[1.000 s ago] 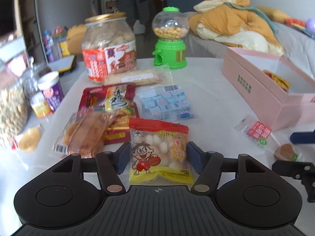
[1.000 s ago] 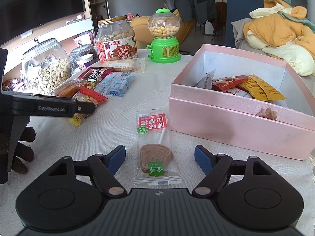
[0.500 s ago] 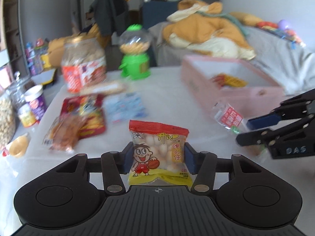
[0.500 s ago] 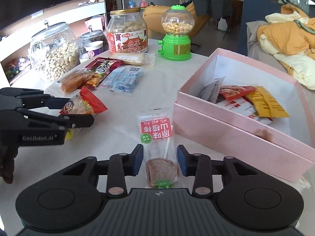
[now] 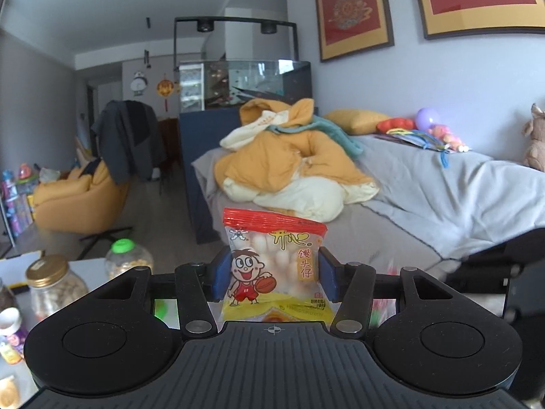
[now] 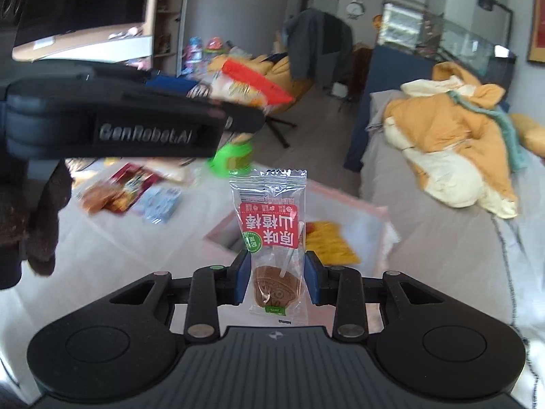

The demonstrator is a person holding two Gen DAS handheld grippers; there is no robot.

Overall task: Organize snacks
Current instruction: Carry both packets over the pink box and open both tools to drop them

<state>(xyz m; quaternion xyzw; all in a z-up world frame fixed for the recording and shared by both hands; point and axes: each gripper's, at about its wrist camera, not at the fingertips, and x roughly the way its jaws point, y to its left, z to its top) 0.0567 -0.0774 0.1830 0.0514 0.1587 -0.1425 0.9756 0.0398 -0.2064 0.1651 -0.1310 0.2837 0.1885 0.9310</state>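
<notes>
Right wrist view is showing the right gripper (image 6: 276,284) clenching a clear plastic packet with a red label and a brown lollipop inside (image 6: 274,245); the blue pads (image 6: 242,281) are pressing on the packet's two long edges low down, at the level of the brown disc, so its long axis is running straight ahead of the jaws and standing upright in the frame. Beyond the packet and lower in the view, the open pink cardboard box (image 6: 351,206) is lying on the white tablecloth (image 6: 136,248), with yellow wrappers (image 6: 328,242) already sitting in it. So the box is lying directly ahead of and beneath this gripper, and the packet's free end is pointing over it.

In the left wrist view the left gripper (image 5: 271,277) is gripping a yellow and red puffy bag printed with a cartoon boy (image 5: 274,269), pads on its two side edges, top seam up. That camera is looking across the room at a grey sofa (image 5: 460,197) and an orange quilt (image 5: 289,156), with the box out of sight. In the right wrist view the left gripper is crossing the upper left, blurred, with its bag held high above the table and to the left of the box.

Judging from this, the right hand is the nearer one to the box and seems better placed to drop first; its move probably calls for tipping or lowering forward before letting go, while the left has to swing rightward and down
</notes>
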